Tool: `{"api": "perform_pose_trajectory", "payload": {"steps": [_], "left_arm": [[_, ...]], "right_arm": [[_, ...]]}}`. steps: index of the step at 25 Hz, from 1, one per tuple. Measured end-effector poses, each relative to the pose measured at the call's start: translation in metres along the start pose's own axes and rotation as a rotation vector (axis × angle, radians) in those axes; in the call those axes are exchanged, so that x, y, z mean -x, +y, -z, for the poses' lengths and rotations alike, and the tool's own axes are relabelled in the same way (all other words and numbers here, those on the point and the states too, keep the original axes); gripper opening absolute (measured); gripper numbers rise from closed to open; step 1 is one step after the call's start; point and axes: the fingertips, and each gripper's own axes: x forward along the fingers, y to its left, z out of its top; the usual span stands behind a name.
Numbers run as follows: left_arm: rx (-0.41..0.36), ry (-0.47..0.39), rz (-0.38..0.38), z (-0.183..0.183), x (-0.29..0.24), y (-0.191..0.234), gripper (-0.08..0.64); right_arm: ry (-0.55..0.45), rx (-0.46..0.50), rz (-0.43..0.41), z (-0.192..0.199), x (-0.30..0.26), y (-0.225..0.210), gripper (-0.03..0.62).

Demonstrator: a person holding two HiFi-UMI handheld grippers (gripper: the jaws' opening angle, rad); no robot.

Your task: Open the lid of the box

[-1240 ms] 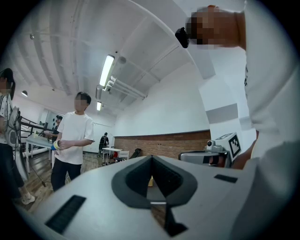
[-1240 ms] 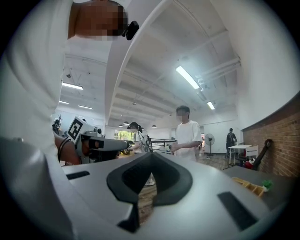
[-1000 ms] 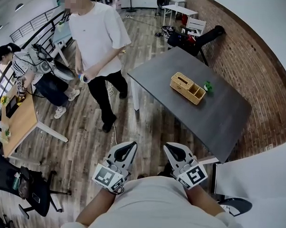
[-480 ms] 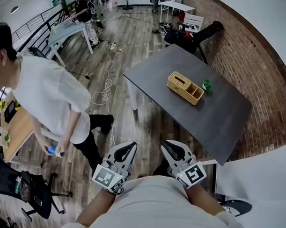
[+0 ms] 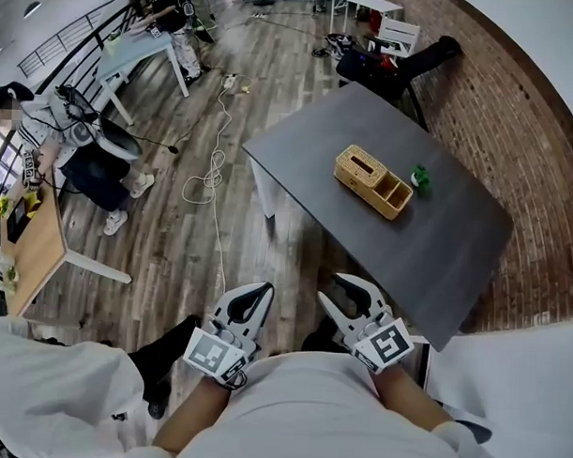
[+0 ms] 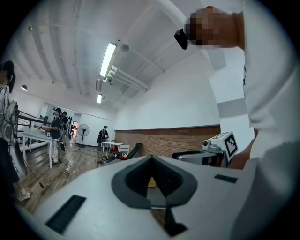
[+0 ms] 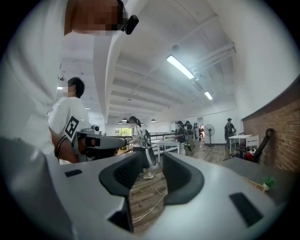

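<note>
**Head view.** The box [image 5: 373,180] stands on the dark table [image 5: 455,248], far and to the right. Its left part has a slotted top; its right part shows open compartments. A small green object [image 5: 421,177] lies just right of the box. The left gripper [image 5: 264,290] and the right gripper [image 5: 348,287] are held side by side close to the person's body, well apart from the box. A cable [image 5: 213,174] trails over the wood floor to the left of the table.

**Left gripper view.** The jaw tips are pressed together and pinch nothing.

**Right gripper view.** The jaws are spread and have just been opening. Only floor shows between them. The table edge and the green object appear at the right.
</note>
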Motion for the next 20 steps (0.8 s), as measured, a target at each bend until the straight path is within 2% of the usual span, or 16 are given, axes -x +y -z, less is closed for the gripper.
{"api": "perform_pose_trajectory", "payload": {"steps": [10, 20], "left_arm": [[0.022, 0.044, 0.040, 0.015, -0.116, 0.005, 0.011], [0.044, 0.100, 0.116, 0.014, -0.212, -0.012, 0.011]], "right_arm": [[0.026, -0.035, 0.015, 0.018, -0.002, -0.112, 0.179], [0.057, -0.071, 0.063, 0.029, 0.021, -0.209, 0.222]]}}
